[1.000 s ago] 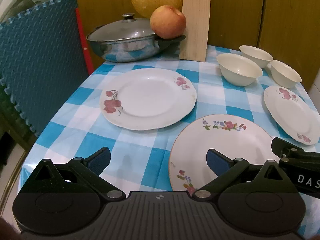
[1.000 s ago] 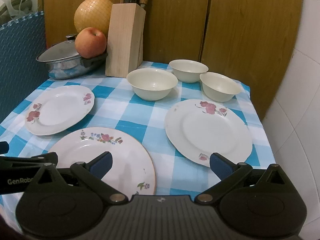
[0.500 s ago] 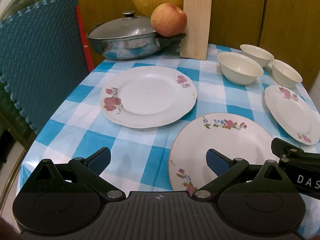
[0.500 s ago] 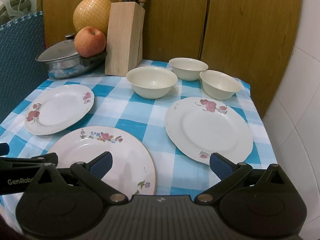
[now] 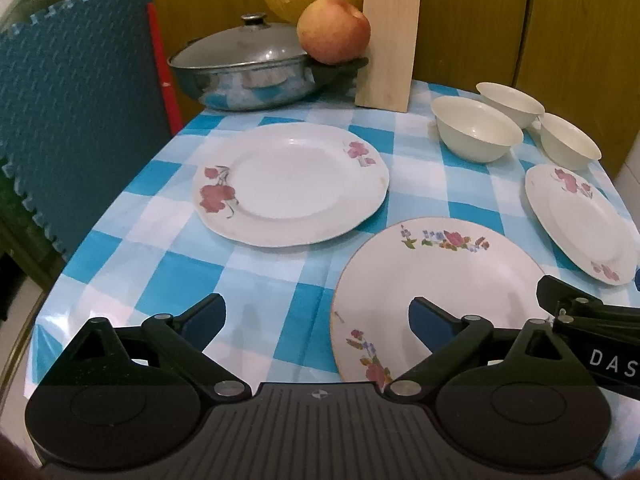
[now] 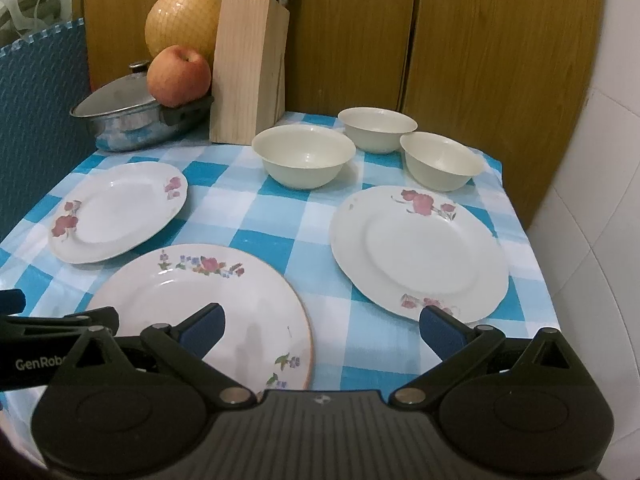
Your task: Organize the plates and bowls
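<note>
On checked cloth (image 5: 256, 280) — three plates, three bowls, both tongs seemingly spread, empty.

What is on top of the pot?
An apple sits on the pot's handle, leaning by the knife block. A lid covers the pot, so its contents cannot be seen.

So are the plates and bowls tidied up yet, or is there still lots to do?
Nothing looks done yet. All three plates lie apart on the tablecloth, and the three bowls stand separately, none stacked. Nothing is in hand: the left gripper and right gripper are both open and empty. All the stacking is left.
</note>
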{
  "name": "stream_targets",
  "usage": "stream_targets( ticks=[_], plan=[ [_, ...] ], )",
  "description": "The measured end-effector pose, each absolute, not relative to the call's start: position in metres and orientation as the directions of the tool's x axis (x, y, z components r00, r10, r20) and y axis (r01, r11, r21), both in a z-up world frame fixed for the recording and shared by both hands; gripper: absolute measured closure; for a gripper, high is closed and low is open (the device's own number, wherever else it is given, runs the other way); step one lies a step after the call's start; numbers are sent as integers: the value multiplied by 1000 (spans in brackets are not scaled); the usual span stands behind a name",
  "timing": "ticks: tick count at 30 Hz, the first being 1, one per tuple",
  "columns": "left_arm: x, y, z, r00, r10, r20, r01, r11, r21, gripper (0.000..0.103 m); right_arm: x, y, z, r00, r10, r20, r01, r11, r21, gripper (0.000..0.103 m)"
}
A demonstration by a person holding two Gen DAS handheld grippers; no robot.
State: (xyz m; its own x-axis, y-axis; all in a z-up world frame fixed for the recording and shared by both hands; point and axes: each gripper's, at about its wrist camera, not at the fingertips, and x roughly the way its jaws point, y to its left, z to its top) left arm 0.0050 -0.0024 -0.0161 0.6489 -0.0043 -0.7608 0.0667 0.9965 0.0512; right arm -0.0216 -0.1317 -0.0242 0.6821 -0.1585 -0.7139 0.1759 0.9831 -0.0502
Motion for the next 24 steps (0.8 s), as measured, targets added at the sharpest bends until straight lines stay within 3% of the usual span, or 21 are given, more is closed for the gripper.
stream_targets(
  ticks=[12, 18, 20, 24],
  plan=[
    [4, -4, -31, 591, -51, -805, 116, 993, 22, 6, -24, -147, -45, 617, -86, -782, 181, 983, 34, 4],
    [8, -2, -39, 563, -86, -822, 124, 992, -19, 5, -20, -157, -54, 593, 15, -805, 189, 969, 157, 10],
    [8, -1, -39, 567, -85, -819, 123, 992, -18, 5, -18, -157, -55, 600, 27, -799, 179, 970, 167, 14],
    [11, -1, -40, 580, -83, -811, 117, 993, -18, 5, -13, -150, -52, 611, 31, -791, 143, 979, 148, 35]
  ],
)
